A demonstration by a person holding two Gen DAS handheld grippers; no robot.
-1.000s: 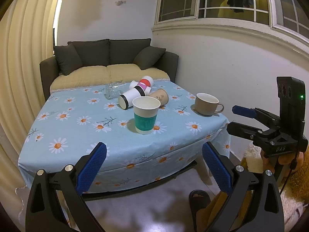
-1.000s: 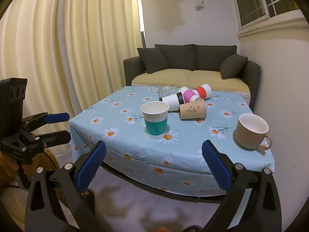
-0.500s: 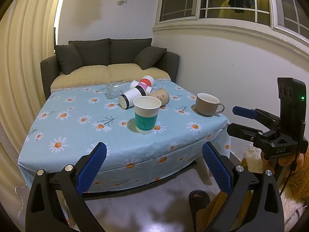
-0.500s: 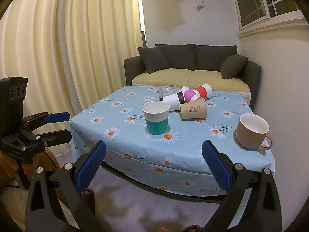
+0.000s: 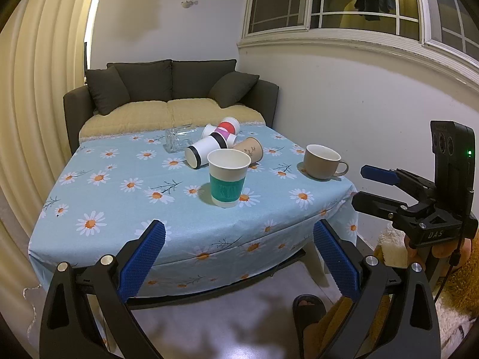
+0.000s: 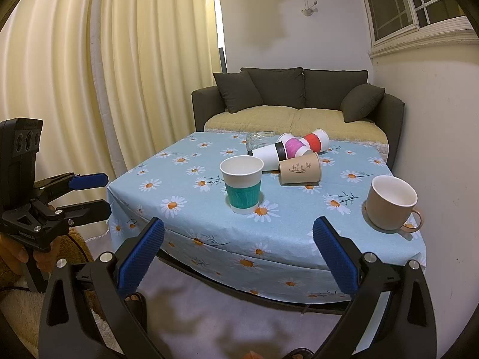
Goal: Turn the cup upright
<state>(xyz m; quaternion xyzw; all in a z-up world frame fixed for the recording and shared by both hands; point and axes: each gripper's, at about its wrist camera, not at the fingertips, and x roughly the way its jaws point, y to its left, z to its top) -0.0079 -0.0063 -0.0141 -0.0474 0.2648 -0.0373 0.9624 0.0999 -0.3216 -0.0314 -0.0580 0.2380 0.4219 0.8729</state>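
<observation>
A white paper cup with a green sleeve (image 5: 228, 178) (image 6: 242, 184) stands upright near the table's front. Behind it several paper cups lie on their sides: a white one with a black band (image 5: 206, 151) (image 6: 268, 155), a brown one (image 5: 249, 150) (image 6: 300, 168), a pink-banded one (image 6: 294, 146) and a red-banded one (image 5: 228, 126) (image 6: 315, 141). A clear glass (image 5: 176, 140) lies tipped beside them. My left gripper (image 5: 239, 248) and right gripper (image 6: 238, 245) are open and empty, held off the table's front edge.
A tan ceramic mug (image 5: 321, 161) (image 6: 392, 202) stands upright at the table's right side. The table (image 5: 119, 209) has a blue daisy cloth. A dark sofa (image 5: 167, 95) is behind it, a curtain on the left, a wall on the right.
</observation>
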